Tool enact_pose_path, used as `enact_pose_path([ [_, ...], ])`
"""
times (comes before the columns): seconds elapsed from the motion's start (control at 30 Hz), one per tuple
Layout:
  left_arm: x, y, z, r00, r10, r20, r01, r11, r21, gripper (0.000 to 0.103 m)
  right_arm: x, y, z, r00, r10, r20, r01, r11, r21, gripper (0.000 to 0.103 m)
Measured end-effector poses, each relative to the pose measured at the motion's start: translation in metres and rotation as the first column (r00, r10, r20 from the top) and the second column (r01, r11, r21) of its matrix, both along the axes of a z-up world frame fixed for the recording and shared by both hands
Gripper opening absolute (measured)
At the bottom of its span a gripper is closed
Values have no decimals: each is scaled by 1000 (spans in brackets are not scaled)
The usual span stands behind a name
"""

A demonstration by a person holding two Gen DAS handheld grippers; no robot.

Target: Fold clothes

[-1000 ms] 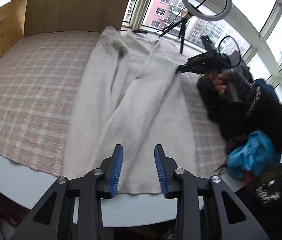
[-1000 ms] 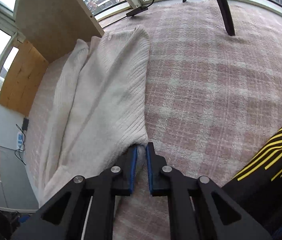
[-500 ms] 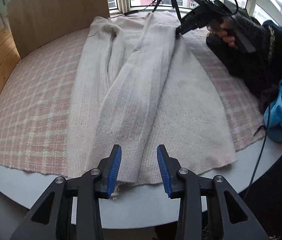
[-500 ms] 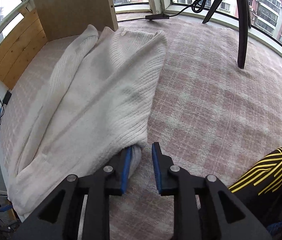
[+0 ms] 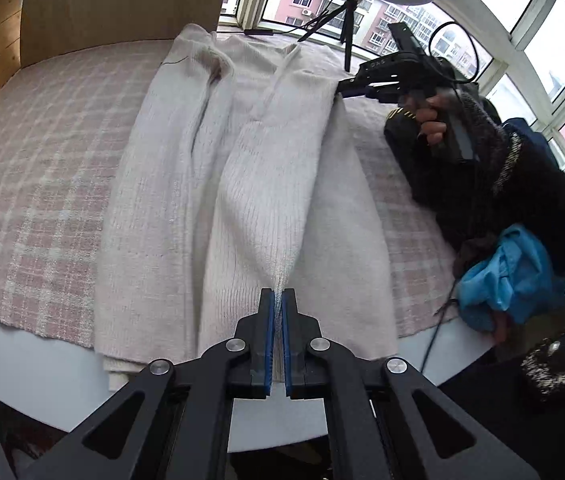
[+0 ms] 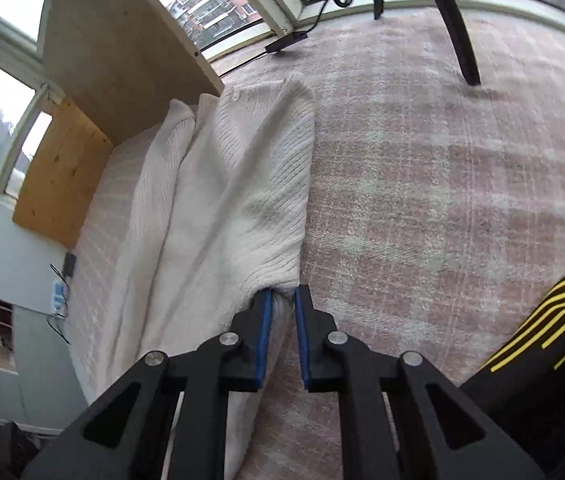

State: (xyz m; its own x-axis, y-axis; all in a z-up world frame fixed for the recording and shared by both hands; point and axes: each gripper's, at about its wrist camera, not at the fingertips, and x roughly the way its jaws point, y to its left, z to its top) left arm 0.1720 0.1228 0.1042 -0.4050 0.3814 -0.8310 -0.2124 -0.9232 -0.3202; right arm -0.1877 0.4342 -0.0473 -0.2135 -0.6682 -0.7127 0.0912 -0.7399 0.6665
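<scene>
A cream knit sweater [image 5: 266, 184] lies lengthwise on a pink plaid cloth [image 5: 42, 168]. In the left wrist view my left gripper [image 5: 277, 300] is shut on a raised ridge of the sweater near its front hem. At the far right edge of the sweater, my right gripper [image 5: 340, 90], held by a hand [image 5: 430, 116] in a dark sleeve, touches the fabric. The right wrist view shows that gripper [image 6: 282, 300] shut on a bunched edge of the sweater [image 6: 234, 200], with knit filling the narrow gap between the pads.
A blue cloth [image 5: 510, 276] lies at the table's right edge. A ring light on a tripod [image 5: 346, 20] stands by the window; its legs [image 6: 454, 20] rest on the plaid cloth [image 6: 422, 200]. A wooden board [image 5: 114, 0] stands at the back. A black-and-yellow striped garment [image 6: 554, 320] is at my right.
My left gripper went from open above the hem to shut on the sweater, pulling up a ridge. My right gripper loosened half a second ago and is shut on the edge again.
</scene>
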Motion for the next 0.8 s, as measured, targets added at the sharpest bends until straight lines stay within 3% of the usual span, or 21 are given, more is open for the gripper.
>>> enact_pose_path([
  [0.07, 3, 18, 2, 999, -37, -18, 37, 999, 5, 3, -3, 14, -6, 997, -55, 48, 57, 998, -36, 13],
  [0.17, 3, 49, -17, 990, -135, 41, 137, 989, -58, 14, -7, 32, -13, 986, -128, 103, 134, 990, -54, 14],
  [0.23, 5, 46, -21, 988, -141, 70, 141, 990, -2, 18, -10, 44, -18, 974, -175, 141, 185, 981, -63, 14],
  [0.27, 7, 40, -21, 991, -116, 68, 115, 993, 26, 25, -8, 44, -16, 975, -178, 133, 186, 981, -51, 14],
  [0.3, 9, 33, -20, 995, -80, 64, 78, 996, 34, 31, -4, 42, -10, 979, -171, 107, 175, 984, -32, 15],
  [0.5, 4, 10, -41, 993, 63, 99, -64, 998, 4, 31, 18, -12, 25, 997, 71, -23, -69, 996, 54, 15],
  [0.6, 0, 27, -53, 994, 24, 111, -18, 998, -57, 30, 17, -34, 19, 992, 125, 2, -124, 983, 135, 15],
  [0.77, -2, 52, -59, 996, -20, 91, 30, 993, -114, 30, 14, -49, 6, 987, 159, 39, -163, 970, 180, 15],
  [0.8, -3, 53, -59, 996, -20, 89, 30, 994, -109, 23, 13, -52, 4, 986, 165, 40, -169, 966, 196, 15],
])
